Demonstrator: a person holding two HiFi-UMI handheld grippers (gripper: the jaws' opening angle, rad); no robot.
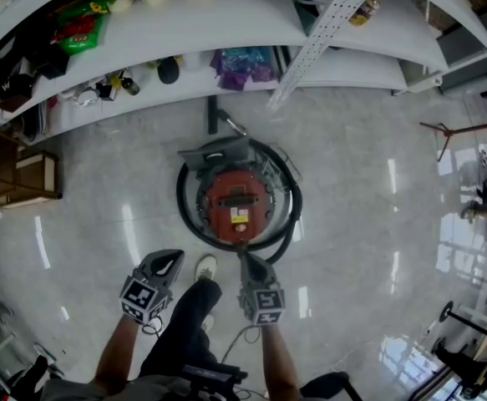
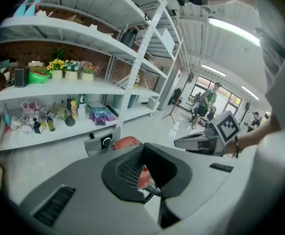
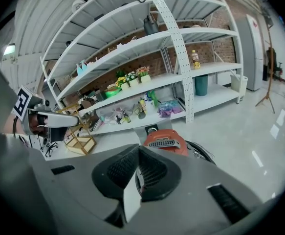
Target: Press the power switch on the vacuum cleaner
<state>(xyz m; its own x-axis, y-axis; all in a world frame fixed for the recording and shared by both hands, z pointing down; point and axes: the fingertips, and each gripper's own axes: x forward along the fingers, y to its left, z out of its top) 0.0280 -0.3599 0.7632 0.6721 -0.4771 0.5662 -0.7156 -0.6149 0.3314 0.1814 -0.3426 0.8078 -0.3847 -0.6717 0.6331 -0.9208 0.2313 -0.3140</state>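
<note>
A red canister vacuum cleaner [image 1: 237, 205] stands on the floor with its black hose [image 1: 286, 224] coiled round it. In the head view my left gripper [image 1: 164, 266] hangs in the air near and to the left of it, holding nothing, jaws together. My right gripper [image 1: 254, 267] hovers just before the vacuum's near edge, also shut and empty. The left gripper view shows the left gripper [image 2: 144, 148] with the vacuum [image 2: 126, 142] beyond it. From the right gripper [image 3: 138, 151] the vacuum's vent [image 3: 165, 143] lies straight ahead. I cannot pick out the power switch.
White shelves [image 1: 226, 73] with bottles, flowers and bags run behind the vacuum. A wooden crate rack [image 1: 22, 174] stands at the left, a tripod stand [image 1: 456, 132] at the right. The person's shoe [image 1: 205, 266] is between the grippers. People stand far off [image 2: 206, 102].
</note>
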